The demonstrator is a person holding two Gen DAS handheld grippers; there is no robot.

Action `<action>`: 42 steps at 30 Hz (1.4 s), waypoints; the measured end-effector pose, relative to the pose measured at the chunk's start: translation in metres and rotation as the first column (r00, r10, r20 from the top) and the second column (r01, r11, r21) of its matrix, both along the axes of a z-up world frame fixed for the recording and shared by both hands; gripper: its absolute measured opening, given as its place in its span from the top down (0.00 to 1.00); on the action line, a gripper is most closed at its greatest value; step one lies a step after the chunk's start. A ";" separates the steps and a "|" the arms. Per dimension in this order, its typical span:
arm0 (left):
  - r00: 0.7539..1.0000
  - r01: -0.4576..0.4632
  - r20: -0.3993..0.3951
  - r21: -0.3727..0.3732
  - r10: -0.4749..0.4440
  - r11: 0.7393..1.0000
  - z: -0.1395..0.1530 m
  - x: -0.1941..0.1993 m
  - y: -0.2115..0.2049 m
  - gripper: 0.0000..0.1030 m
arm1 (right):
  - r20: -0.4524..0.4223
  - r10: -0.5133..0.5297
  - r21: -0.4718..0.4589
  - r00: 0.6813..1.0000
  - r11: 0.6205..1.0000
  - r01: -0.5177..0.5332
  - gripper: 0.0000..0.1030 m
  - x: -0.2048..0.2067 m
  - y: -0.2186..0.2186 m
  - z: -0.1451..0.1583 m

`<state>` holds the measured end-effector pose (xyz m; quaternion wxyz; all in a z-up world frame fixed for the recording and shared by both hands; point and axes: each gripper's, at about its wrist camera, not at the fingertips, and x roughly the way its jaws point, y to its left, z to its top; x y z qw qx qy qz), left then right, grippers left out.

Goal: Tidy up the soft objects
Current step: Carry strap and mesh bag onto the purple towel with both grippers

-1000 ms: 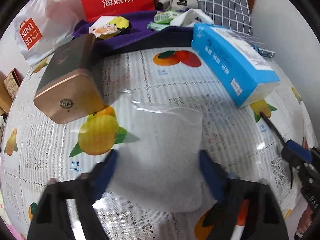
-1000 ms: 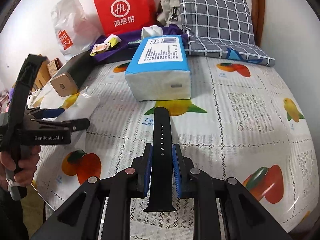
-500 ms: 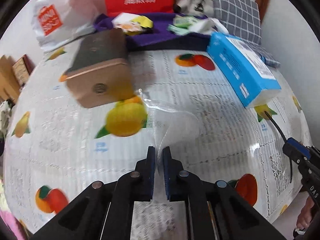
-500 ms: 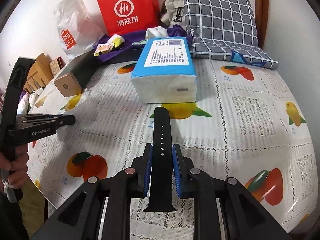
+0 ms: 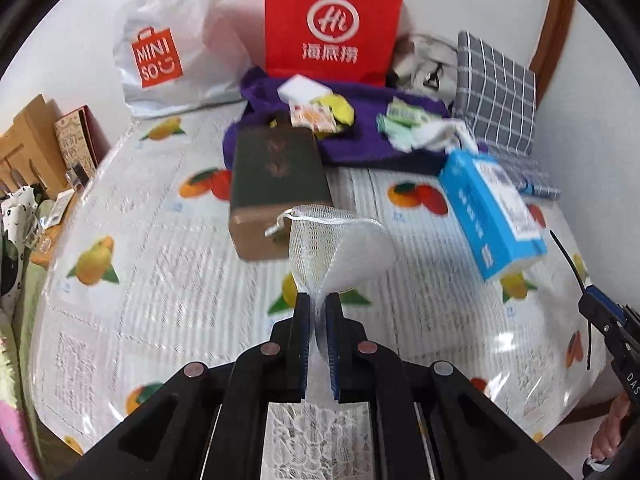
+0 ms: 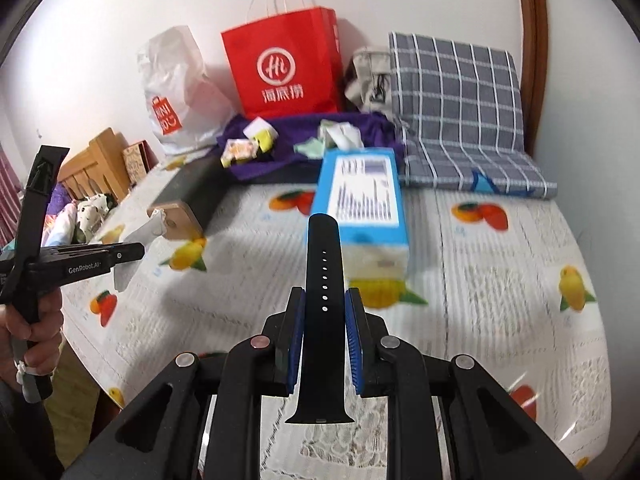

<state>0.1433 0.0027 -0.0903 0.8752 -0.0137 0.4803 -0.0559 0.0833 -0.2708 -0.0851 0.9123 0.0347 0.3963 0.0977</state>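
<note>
My left gripper (image 5: 317, 304) is shut on a white mesh drawstring pouch (image 5: 340, 246), held up above the fruit-print tablecloth (image 5: 160, 272); the pouch fans out ahead of the jaws. It also shows in the right wrist view (image 6: 140, 240), hanging from the left gripper (image 6: 136, 252). My right gripper (image 6: 324, 300) is shut on a black watch strap (image 6: 324, 264) that sticks out forward above the table. A purple cloth (image 5: 360, 140) with small soft items lies at the table's back.
A dark box with a gold end (image 5: 276, 184) lies left of centre. A blue tissue pack (image 5: 492, 208) lies to the right. A red paper bag (image 5: 332, 20), a white Miniso bag (image 5: 160, 52) and a grey checked cushion (image 5: 496, 92) stand at the back wall.
My left gripper closed on the mesh pouch and lifted it off the tablecloth, moving toward the back. My right gripper kept the strap and rose a little.
</note>
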 end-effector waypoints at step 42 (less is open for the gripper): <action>0.999 -0.014 0.029 -0.042 0.015 0.999 0.021 0.202 0.000 0.92 | -0.126 -0.038 0.015 0.991 0.999 0.041 0.81 0.277 0.014 -0.030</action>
